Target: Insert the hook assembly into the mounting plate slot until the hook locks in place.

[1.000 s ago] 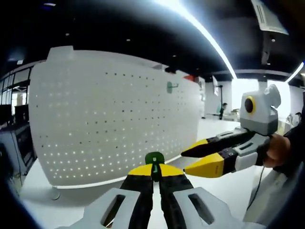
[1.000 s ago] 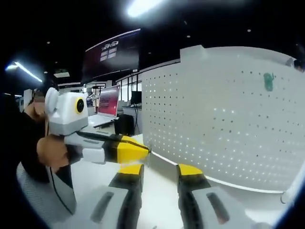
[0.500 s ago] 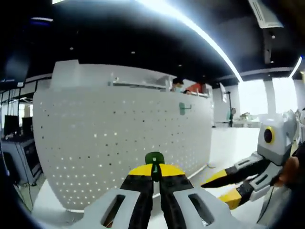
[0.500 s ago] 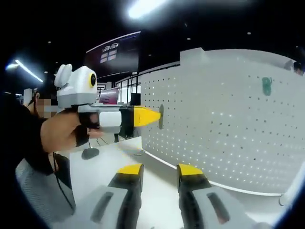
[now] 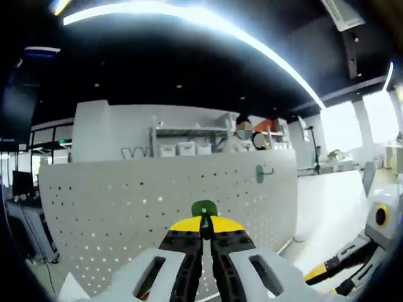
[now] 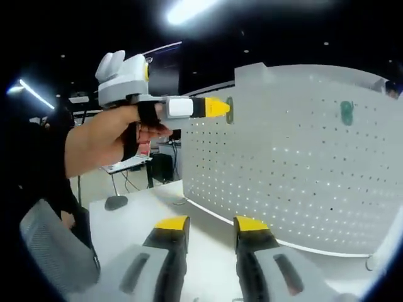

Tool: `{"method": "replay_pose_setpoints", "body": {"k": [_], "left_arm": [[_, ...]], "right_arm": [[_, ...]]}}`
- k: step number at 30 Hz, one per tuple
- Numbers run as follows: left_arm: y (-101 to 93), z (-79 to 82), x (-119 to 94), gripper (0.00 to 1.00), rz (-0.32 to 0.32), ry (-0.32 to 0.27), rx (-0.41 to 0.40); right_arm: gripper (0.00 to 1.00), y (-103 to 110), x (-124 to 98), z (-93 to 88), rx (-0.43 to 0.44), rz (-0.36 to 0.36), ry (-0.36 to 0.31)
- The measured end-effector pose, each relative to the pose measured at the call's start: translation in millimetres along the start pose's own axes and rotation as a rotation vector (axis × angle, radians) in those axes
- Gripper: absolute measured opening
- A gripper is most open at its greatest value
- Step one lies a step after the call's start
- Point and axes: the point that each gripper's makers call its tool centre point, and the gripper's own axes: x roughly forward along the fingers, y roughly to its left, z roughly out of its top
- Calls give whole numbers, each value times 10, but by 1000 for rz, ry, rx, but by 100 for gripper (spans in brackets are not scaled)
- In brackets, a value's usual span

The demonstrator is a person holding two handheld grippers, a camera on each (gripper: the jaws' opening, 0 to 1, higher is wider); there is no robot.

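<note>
My left gripper (image 5: 203, 221) is shut on a small green hook assembly (image 5: 203, 209), held up facing the white perforated mounting plate (image 5: 138, 207). In the right gripper view, a hand holds that left gripper (image 6: 217, 107) high, with the green hook assembly (image 6: 229, 109) at the mounting plate's (image 6: 296, 163) upper left edge; whether they touch I cannot tell. Another green hook (image 5: 261, 173) hangs on the plate's upper right, also visible as the mounted hook (image 6: 347, 112). My right gripper (image 6: 211, 224) stands open and empty, low over the table; the right gripper (image 5: 327, 272) shows at lower right.
The plate stands upright on a white table (image 6: 208, 251). Behind it is a shelf with boxes (image 5: 182, 148) and people. A grey mesh chair back (image 6: 56, 251) and a chair base (image 6: 116, 202) sit at the left.
The left gripper has risen with the green hook from table height to the plate's top edge and moved closer to it. The right gripper has stayed low and open.
</note>
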Motion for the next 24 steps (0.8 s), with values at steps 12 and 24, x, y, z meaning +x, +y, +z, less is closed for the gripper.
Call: {"method": "replay_pose_setpoints", "body": {"k": [12,24], "left_arm": [[125,129,340,3,40,-8,40],[176,122,631,3,69,3,39]], "right_arm": [[26,-57,-19,-6,14,-7,-1],[26,-81,-26,-23,27,-5,4]]}}
